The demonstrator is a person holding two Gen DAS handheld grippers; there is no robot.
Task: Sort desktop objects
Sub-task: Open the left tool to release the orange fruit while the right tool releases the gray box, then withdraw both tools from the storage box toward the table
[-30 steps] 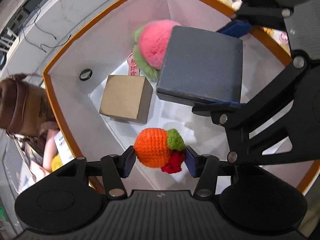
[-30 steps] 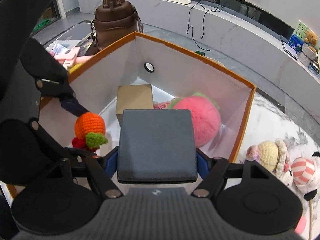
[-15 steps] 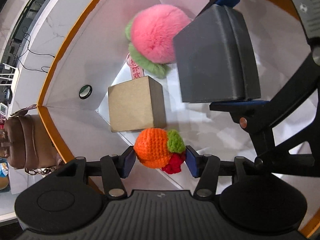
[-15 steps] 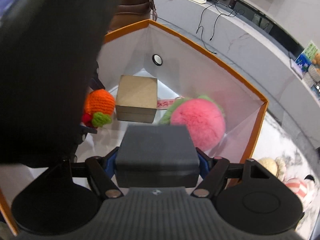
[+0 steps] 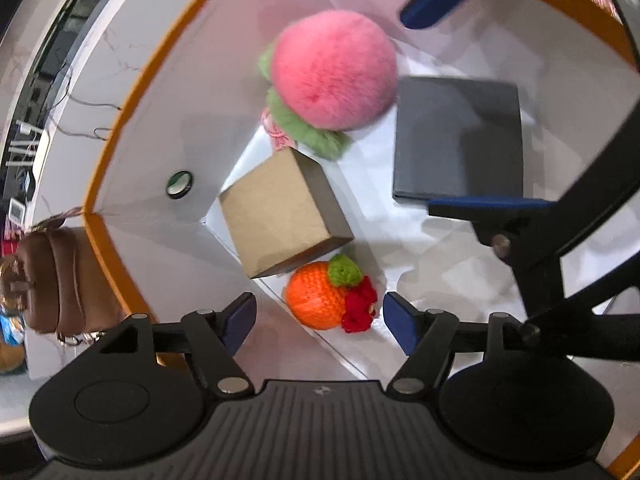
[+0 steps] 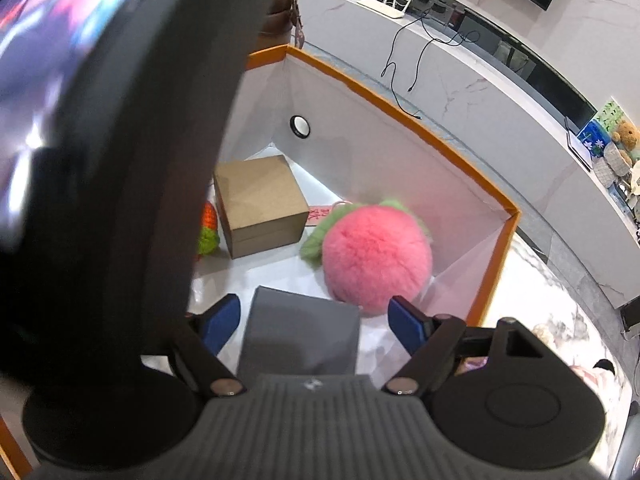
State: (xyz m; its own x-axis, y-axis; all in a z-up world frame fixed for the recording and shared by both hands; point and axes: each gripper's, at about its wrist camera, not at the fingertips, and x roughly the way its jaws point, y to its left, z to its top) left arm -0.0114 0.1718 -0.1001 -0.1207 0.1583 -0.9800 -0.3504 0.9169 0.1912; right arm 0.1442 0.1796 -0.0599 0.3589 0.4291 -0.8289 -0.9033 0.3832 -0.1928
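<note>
Both grippers hang over the white storage box with the orange rim [image 5: 116, 128]. My left gripper [image 5: 320, 320] is open; the orange crocheted fruit [image 5: 316, 300] lies on the box floor between its fingers, against the brown cardboard box [image 5: 280, 216]. My right gripper [image 6: 316, 320] is open; the dark grey box [image 6: 300, 332] lies flat on the floor between its fingers, beside the pink plush ball [image 6: 376, 256]. In the left wrist view the grey box [image 5: 456, 140] and the plush ball [image 5: 332, 68] also show. The left gripper's body hides the left of the right wrist view.
A brown leather bag [image 5: 48, 280] stands outside the box's left wall. Small plush toys [image 6: 596, 372] lie on the marble table right of the box. A counter with cables and a router [image 6: 388, 4] runs behind. The box walls [image 6: 360, 152] enclose both grippers.
Both grippers have opened. The orange fruit and the grey box have dropped onto the box floor. Both grippers had lowered further into the box.
</note>
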